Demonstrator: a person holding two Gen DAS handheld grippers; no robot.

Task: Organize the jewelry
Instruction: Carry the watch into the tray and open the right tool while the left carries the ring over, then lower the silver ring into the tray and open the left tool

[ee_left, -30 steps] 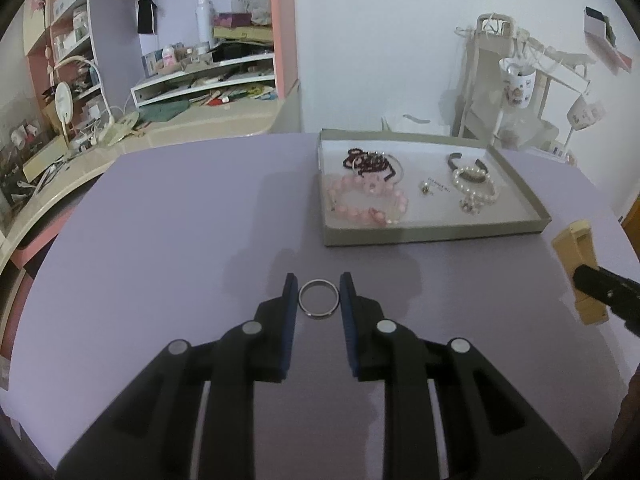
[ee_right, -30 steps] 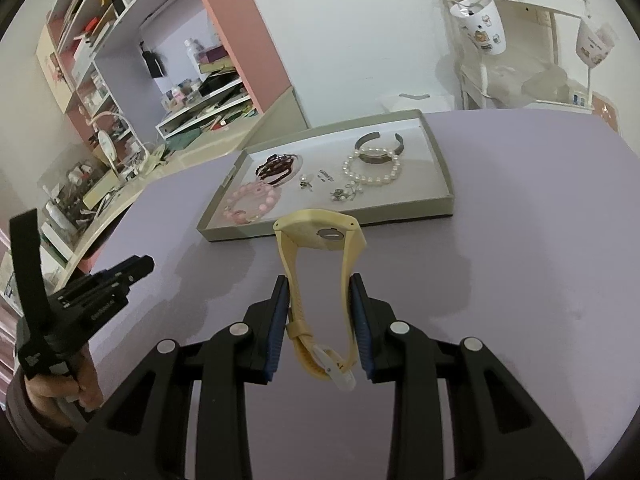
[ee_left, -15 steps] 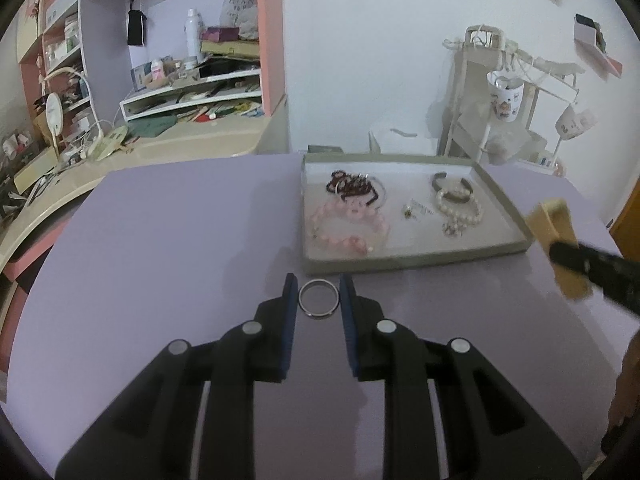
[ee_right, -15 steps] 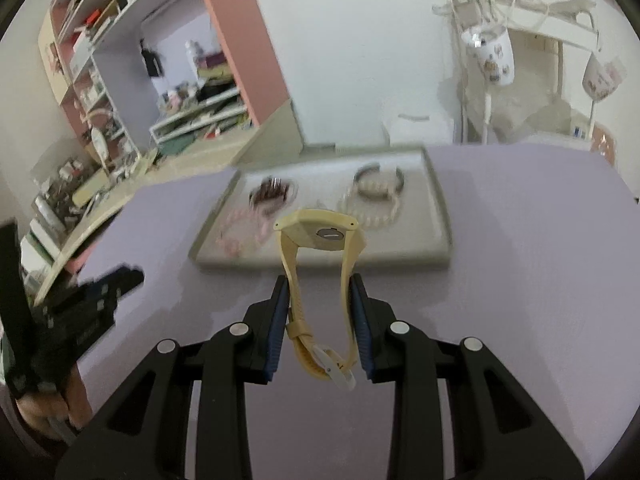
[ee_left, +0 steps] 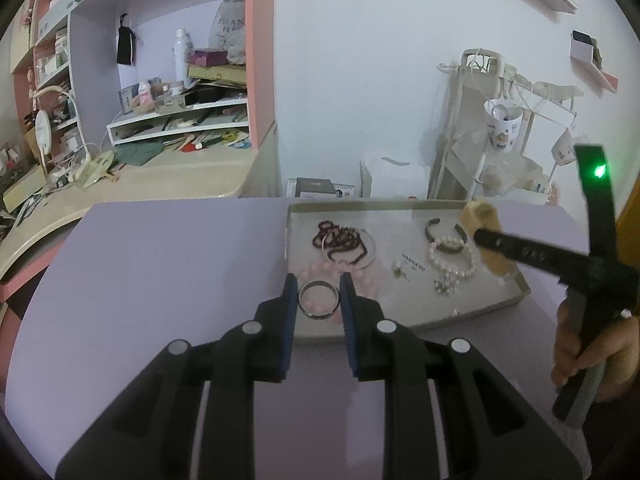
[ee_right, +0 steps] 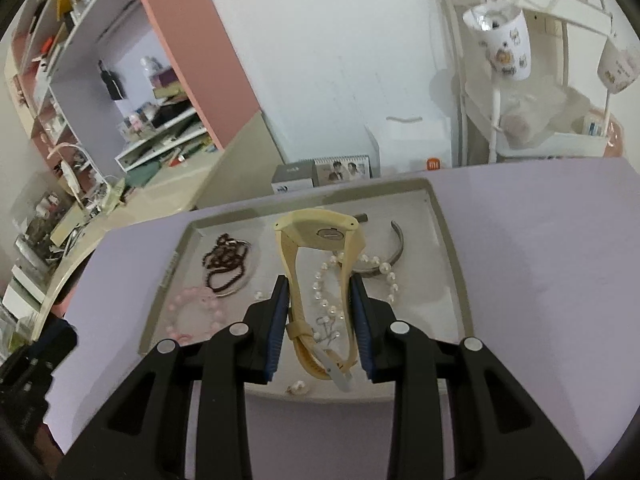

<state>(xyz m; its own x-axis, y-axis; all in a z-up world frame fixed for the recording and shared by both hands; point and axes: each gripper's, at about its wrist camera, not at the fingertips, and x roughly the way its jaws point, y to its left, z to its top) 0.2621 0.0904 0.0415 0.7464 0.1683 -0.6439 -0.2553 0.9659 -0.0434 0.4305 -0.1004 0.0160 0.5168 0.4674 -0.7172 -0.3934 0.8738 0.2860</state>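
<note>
Over the grey tray [ee_right: 454, 256] on the table [ee_left: 160, 248] — left tongs [ee_left: 319, 292] clamped on a silver ring [ee_left: 319, 299], right tongs [ee_right: 319, 292] gripping a yellow watch [ee_right: 320, 236]. Placing step, by the look — next: lower onto bare tray floor, release.

pink bead bracelet [ee_left: 320, 272]: mostly hidden behind left gripper [ee_left: 319, 292] fingertips | yellow watch [ee_left: 486, 236]: blurred, partly covered by right gripper [ee_right: 320, 300] | earrings [ee_left: 400, 270]: too small
</note>
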